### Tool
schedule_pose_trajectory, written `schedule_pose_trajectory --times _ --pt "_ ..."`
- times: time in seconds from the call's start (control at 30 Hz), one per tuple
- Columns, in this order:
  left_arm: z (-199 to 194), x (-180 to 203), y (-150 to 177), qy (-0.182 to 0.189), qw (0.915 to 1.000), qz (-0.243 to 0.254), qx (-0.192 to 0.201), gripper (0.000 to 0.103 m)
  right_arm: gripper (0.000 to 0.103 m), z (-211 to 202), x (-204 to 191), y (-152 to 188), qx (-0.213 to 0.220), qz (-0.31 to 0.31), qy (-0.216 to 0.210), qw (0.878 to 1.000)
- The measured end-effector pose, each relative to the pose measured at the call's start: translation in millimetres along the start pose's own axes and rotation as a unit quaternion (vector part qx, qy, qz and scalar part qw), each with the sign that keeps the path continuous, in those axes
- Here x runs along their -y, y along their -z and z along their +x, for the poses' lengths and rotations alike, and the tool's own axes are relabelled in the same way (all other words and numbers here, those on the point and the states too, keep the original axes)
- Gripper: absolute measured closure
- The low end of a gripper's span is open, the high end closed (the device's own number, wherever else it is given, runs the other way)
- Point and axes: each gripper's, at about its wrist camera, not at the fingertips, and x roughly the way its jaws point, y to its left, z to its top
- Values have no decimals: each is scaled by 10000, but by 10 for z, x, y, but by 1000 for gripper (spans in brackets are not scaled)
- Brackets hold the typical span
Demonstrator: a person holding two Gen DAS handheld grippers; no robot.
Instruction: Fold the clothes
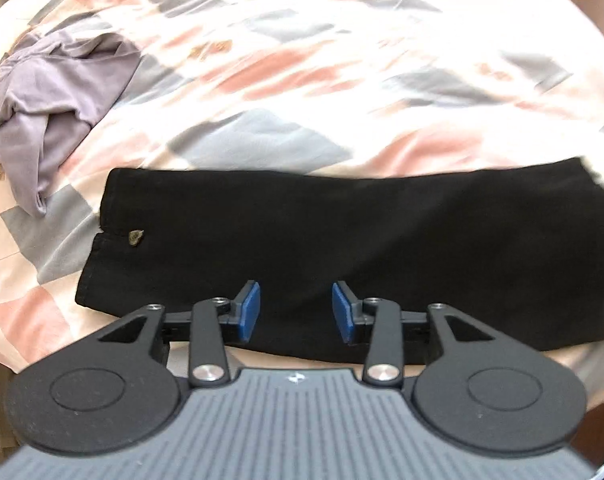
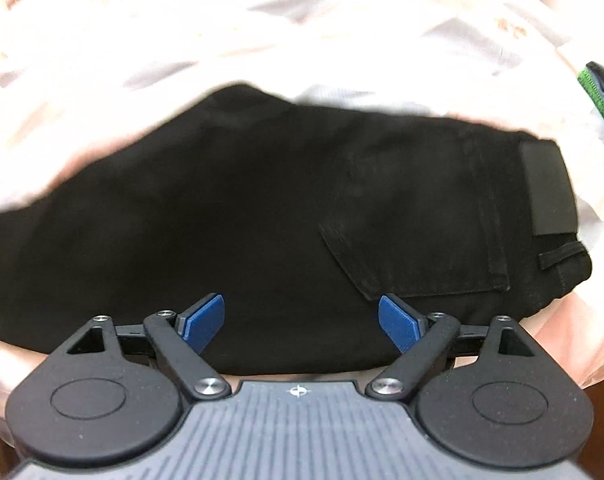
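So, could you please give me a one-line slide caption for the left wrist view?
Open left hand-held gripper above black trousers on a patchwork bedspread, lilac garment crumpled nearby.

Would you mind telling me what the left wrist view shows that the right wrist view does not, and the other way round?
Only the left wrist view shows the crumpled lilac garment lying apart from the black trousers, plus the hem end with a small metal button. Only the right wrist view shows the back pocket, waistband patch, belt loop and a green-edged item at the right border. Both show the trousers folded lengthwise on the patterned bedspread, each with an open gripper, left and right, above the near edge.
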Motion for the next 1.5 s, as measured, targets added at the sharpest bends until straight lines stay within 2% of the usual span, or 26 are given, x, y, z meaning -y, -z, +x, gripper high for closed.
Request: schedule_pose_trajectory --times 0.1,0.3,0.4,0.47,0.6,0.77,0.83,0.9,1.13,1.23,1.5 --pt "-274 96 9 272 9995 141 -52 59 13 -360 37 -1 146 247 -230 9993" --pt "-732 89 117 298 9966 761 57 49 8 -759 -128 82 306 690 -237 9969" --pt "-979 -108 195 383 9947 919 257 40 6 -924 -302 265 421 955 -177 9944" --pt "-1121 -254 261 352 9931 1042 415 39 4 -1011 -461 382 476 1055 -191 9931" --pt "-1309 -536 470 348 9918 1135 462 39 3 -1198 -811 648 642 1169 -137 9910" --pt "-1544 -889 731 343 9902 1252 520 39 2 -1393 -1238 994 679 1128 247 9910" --pt "-1637 -1029 835 342 9895 1299 543 33 2 -1470 -1366 1104 656 1099 426 9909" --pt "-1681 -1072 911 386 9887 1340 543 26 2 -1558 -1459 1193 700 1053 577 9903" --pt "-1820 -1201 1166 549 9861 1478 526 25 2 -1747 -1666 1424 730 870 871 9897" --pt "-1835 -1223 1211 623 9865 1429 504 25 2 -1769 -1722 1433 658 790 943 9902" --pt "-1771 -1237 1200 519 9890 1351 316 24 2 -1738 -1785 1330 647 698 930 9911"
